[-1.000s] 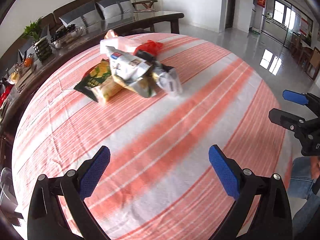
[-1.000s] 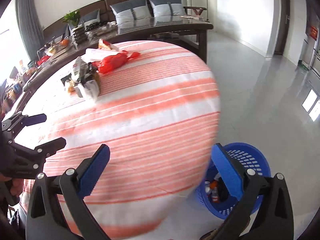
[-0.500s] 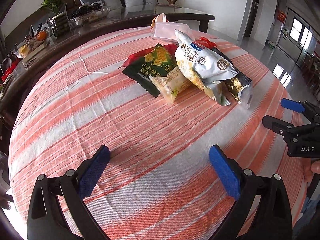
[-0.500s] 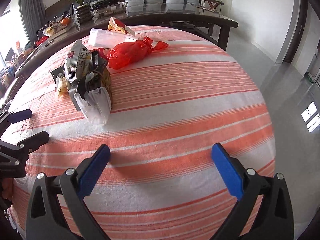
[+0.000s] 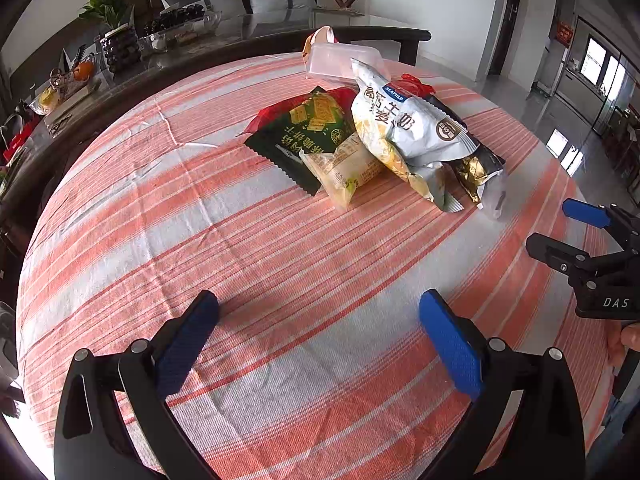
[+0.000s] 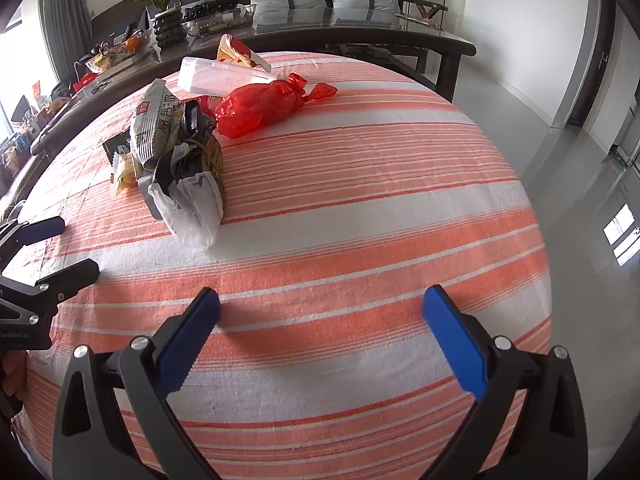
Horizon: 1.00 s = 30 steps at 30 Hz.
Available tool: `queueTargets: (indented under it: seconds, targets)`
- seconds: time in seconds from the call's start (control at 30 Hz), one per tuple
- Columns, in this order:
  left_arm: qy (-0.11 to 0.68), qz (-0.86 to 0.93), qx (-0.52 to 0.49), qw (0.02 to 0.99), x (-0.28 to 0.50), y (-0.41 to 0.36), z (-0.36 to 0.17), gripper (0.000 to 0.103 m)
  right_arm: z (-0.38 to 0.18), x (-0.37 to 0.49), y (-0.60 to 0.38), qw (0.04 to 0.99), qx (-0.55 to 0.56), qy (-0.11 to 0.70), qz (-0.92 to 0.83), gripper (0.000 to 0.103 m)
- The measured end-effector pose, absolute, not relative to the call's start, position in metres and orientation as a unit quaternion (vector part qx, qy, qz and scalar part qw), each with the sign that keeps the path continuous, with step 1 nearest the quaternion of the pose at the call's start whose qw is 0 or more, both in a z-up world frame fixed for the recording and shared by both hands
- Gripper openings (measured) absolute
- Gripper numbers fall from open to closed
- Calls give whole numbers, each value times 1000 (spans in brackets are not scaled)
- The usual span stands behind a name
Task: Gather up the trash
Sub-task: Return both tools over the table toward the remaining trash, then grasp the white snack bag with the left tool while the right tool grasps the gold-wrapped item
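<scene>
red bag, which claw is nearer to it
Right, as far as these views show. The red bag lies on the far right side of the pile, ahead of the right claw. From the left claw it is mostly hidden behind the wrappers.

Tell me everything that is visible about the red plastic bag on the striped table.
The red plastic bag is thin, glossy, crinkled film, filled and tied in a knot at one end, the loose tails fanning out past the knot. It lies on its side on the orange-and-white striped tablecloth, at the far side of the trash pile. A clear plastic box lies just behind it, and the snack wrappers seem to touch its other end. Neither gripper touches it.
</scene>
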State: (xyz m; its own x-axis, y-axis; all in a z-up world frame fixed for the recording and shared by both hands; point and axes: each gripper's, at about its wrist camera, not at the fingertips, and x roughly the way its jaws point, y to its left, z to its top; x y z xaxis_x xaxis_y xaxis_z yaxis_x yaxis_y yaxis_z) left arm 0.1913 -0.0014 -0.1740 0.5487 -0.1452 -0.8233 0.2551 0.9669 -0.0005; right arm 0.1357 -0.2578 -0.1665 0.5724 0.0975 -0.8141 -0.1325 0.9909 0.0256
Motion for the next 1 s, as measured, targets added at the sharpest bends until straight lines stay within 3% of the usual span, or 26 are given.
queueTargets:
  seconds: [0.87, 1.0]
  targets:
    - [461, -112, 53, 879, 197, 3, -175, 99, -166, 136, -257, 887, -19, 457, 66, 99]
    - [461, -112, 52, 879, 197, 3, -174, 99, -151, 129, -250, 888, 10, 423, 180, 98]
